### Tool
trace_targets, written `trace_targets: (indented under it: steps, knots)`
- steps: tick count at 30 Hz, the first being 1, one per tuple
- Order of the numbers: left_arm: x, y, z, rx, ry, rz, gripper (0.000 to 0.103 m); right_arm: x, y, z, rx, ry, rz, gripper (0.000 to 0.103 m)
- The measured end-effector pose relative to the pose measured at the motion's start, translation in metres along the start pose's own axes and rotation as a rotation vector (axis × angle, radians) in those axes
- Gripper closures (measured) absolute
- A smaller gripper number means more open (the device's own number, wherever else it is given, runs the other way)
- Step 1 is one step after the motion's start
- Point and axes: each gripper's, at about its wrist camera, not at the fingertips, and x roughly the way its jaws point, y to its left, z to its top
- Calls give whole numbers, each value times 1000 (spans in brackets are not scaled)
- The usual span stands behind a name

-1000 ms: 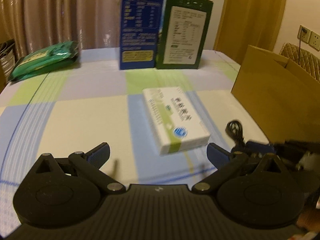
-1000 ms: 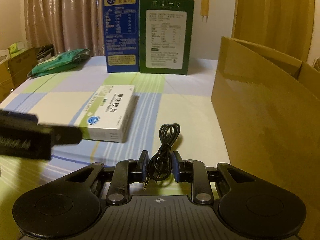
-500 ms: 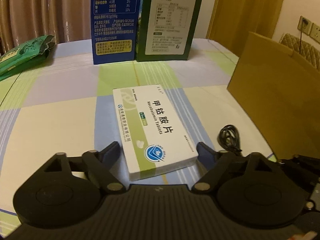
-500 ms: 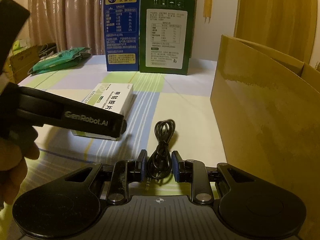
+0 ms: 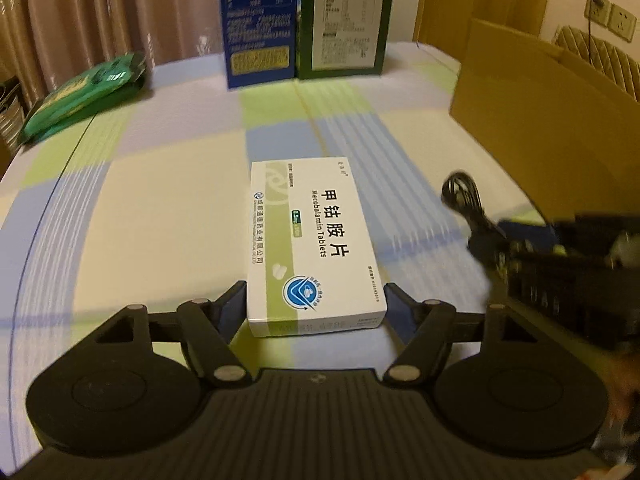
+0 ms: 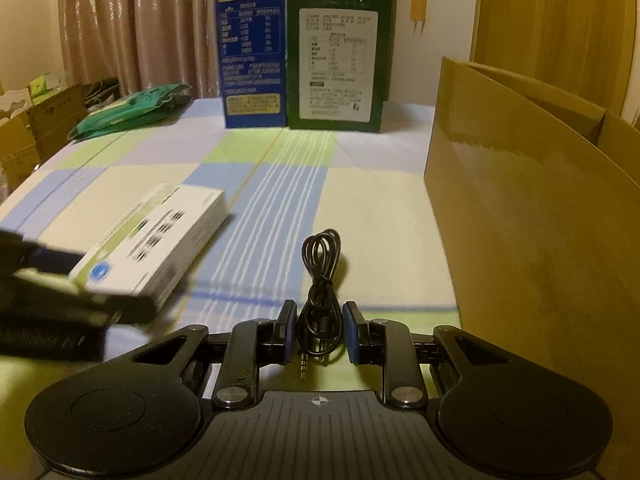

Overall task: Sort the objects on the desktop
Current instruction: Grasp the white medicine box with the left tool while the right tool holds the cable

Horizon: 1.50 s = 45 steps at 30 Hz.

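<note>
A white and green tablet box (image 5: 312, 244) sits between the pads of my left gripper (image 5: 316, 306), which is shut on its near end. In the right wrist view the box (image 6: 156, 240) looks lifted and tilted off the table. My right gripper (image 6: 320, 332) is shut on a coiled black audio cable (image 6: 320, 280), whose plugs hang toward the camera. The cable also shows in the left wrist view (image 5: 464, 200), blurred.
An open cardboard box (image 6: 520, 220) stands at the right on the checked tablecloth (image 6: 360, 208). A blue carton (image 6: 252, 52) and a green carton (image 6: 338, 64) stand at the back. A green packet (image 6: 132, 112) lies at the back left.
My left gripper has moved forward around the tablet box and closed on it, and the box has risen and tilted. My right gripper has kept hold of the cable.
</note>
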Motion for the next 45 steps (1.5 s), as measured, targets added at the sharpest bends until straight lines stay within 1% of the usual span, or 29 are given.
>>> trace_targets:
  steps: [5, 9, 12, 14, 15, 16, 17, 18, 19, 23, 26, 30, 36, 39, 40, 41, 45]
  knots:
    - [-41, -10, -37, 5, 40, -10, 35, -34, 11, -22, 15, 65, 57, 82]
    - [-72, -21, -64, -6, 54, -15, 35, -68, 16, -43, 35, 105, 91, 82]
    - [-91, -29, -84, 2, 66, -23, 35, -97, 19, -61, 28, 115, 102, 82]
    - [-98, -35, -94, 19, 69, -36, 35, -113, 18, -74, 24, 123, 106, 81]
    - [-101, -35, -98, 11, 65, -41, 35, -120, 16, -80, 30, 121, 118, 81]
    - [-102, -34, -100, -3, 58, -48, 34, -125, 15, -85, 33, 120, 128, 75]
    - [-103, -33, -101, -13, 50, -50, 33, -130, 14, -89, 30, 117, 125, 65]
    - [-103, -31, -100, -21, 41, -44, 28, -134, 15, -92, 24, 110, 118, 61]
    - [-104, -30, -98, -29, 29, -35, 25, -137, 16, -93, 14, 98, 112, 56]
    - [-105, -25, -94, -60, -7, -42, 25, -135, 19, -90, -21, 73, 112, 56]
    - [-100, -23, -93, -72, -4, -52, 24, -125, 17, -88, 2, 81, 116, 56]
    - [-95, -25, -91, -60, -6, -54, 24, -115, 17, -87, 16, 79, 117, 58]
    - [-90, -29, -89, -45, -8, -53, 24, -108, 23, -85, -12, 51, 100, 71]
    - [-87, -29, -88, -41, -6, -45, 24, -107, 26, -86, -29, 46, 98, 81]
    - [-86, -29, -87, -38, -6, -44, 24, -107, 27, -86, -35, 45, 93, 87]
    - [-85, -30, -87, -36, -8, -43, 24, -107, 28, -86, -39, 44, 89, 91]
    - [-83, -32, -85, -27, -11, -46, 24, -107, 28, -86, -32, 46, 86, 92]
